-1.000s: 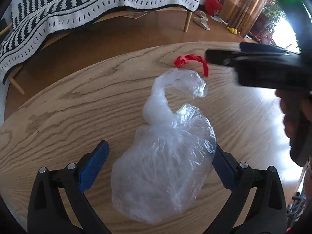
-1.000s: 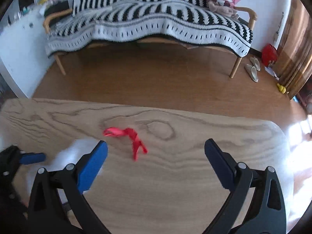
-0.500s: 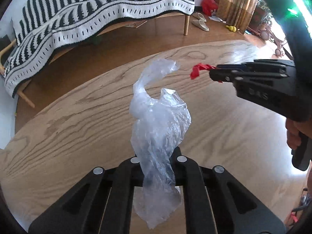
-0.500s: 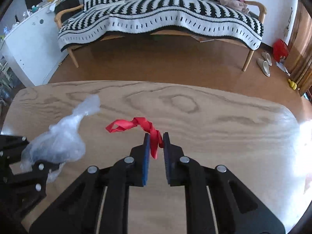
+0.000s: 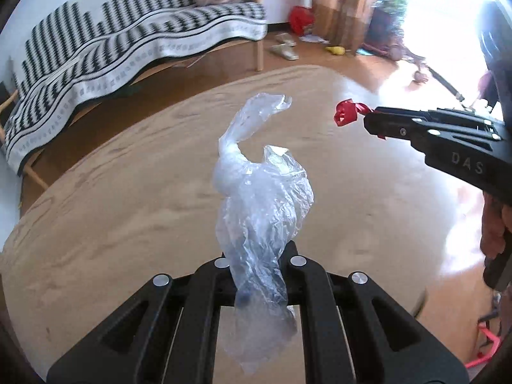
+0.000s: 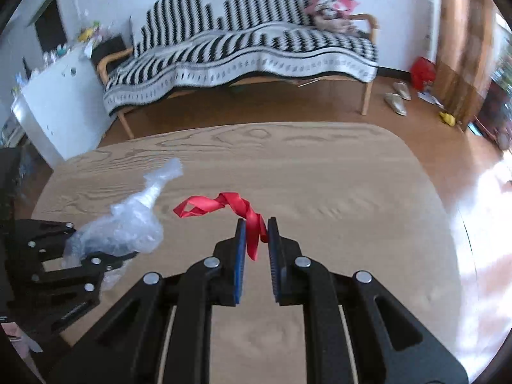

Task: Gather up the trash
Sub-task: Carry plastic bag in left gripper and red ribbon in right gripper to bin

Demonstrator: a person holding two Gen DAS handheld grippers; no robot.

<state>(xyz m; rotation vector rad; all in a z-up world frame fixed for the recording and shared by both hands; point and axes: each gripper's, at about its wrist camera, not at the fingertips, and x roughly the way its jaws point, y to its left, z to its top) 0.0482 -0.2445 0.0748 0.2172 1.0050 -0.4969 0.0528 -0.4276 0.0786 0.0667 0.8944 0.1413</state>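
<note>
My left gripper is shut on a crumpled clear plastic bag and holds it up above the wooden table. The bag also shows at the left of the right wrist view. My right gripper is shut on a red ribbon, which loops out to the left of the fingers, off the table. In the left wrist view the right gripper comes in from the right with the ribbon at its tip.
A bench with a black-and-white striped blanket stands beyond the table's far edge. A white cabinet is at the left. Slippers and a red bag lie on the wooden floor at the right.
Both grippers closed, the left on the plastic bag and the right on the red ribbon, and both lifted their items up off the table.
</note>
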